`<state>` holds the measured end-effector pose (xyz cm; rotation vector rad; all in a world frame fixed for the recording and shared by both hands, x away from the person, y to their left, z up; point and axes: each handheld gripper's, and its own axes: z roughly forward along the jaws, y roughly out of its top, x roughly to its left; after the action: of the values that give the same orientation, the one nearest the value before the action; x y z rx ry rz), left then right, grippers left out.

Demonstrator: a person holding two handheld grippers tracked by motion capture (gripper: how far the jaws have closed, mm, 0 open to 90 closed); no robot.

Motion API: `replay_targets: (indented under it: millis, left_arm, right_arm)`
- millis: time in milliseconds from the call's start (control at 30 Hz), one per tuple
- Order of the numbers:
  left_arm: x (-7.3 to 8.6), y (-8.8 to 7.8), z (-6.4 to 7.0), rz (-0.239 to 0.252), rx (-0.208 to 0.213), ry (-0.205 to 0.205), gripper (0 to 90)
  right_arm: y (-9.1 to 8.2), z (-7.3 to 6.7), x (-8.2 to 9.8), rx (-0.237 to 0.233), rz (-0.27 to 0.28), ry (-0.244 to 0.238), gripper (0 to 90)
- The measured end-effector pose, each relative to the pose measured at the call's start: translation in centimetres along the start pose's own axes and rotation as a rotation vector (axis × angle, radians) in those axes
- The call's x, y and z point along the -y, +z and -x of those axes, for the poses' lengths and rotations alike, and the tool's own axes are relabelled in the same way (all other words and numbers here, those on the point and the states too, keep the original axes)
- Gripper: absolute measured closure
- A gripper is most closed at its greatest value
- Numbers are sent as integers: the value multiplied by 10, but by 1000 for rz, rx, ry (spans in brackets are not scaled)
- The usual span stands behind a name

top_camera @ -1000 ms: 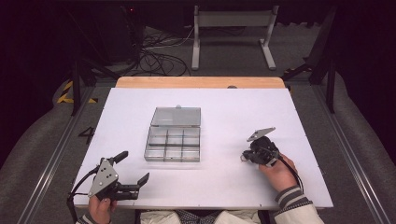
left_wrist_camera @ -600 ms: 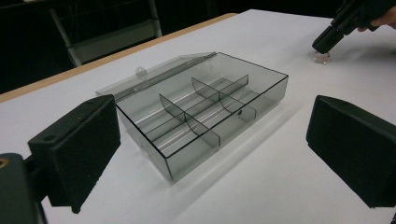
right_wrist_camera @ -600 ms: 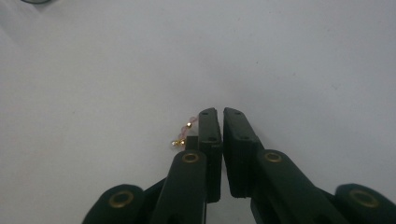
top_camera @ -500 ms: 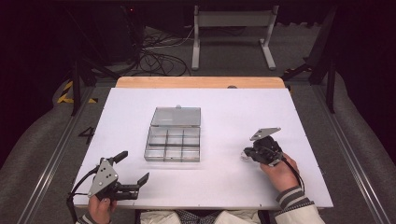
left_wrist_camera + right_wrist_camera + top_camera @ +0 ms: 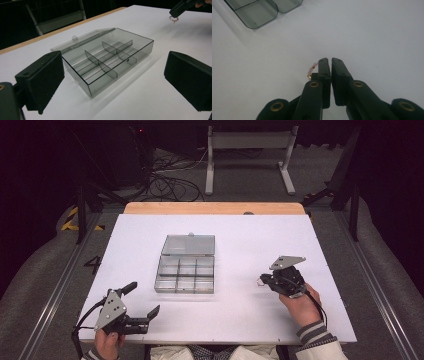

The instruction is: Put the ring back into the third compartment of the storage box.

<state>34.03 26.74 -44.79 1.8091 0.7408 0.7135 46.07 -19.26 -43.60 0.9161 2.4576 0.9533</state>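
Only close up: beads (image 5: 311,70) between jaws.

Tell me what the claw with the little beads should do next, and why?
Probably carry them toward the open box. The right claw is shut on a small beaded loop that pokes out beside its jaws, and it sits off to the box's side. The box's lid lies flat open and its compartments look empty. The left claw waits open, near the table's front edge.
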Motion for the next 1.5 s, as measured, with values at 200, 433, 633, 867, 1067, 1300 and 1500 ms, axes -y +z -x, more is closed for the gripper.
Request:
replay_targets:
  millis: [200, 433, 633, 867, 1067, 1300, 1500]
  left_arm:
    - [0, 0, 0, -2, 3, -4, 34]
    - [0, 1, 1, -2, 5, -11, 33]
    - [0, 1, 1, -7, 6, -10, 34]
    - [0, 1, 1, -9, 4, -12, 33]
    - [0, 1, 0, -11, 4, -8, 33]
    - [0, 0, -1, -4, -4, 0, 33]
    - [0, 0, -1, -3, -2, -1, 33]
  right_arm:
    - [-2, 0, -1, 8, 4, 1, 866]
    - [-5, 0, -2, 7, 20, 0, 866]
    - [-6, 1, -2, 8, 17, 0, 866]
    - [-8, 0, -5, 8, 18, -2, 866]
    - [-9, -1, -15, 4, 17, -25, 865]
    - [-6, -4, -25, -2, 12, -46, 866]
    - [-5, -7, -37, -13, 21, -54, 866]
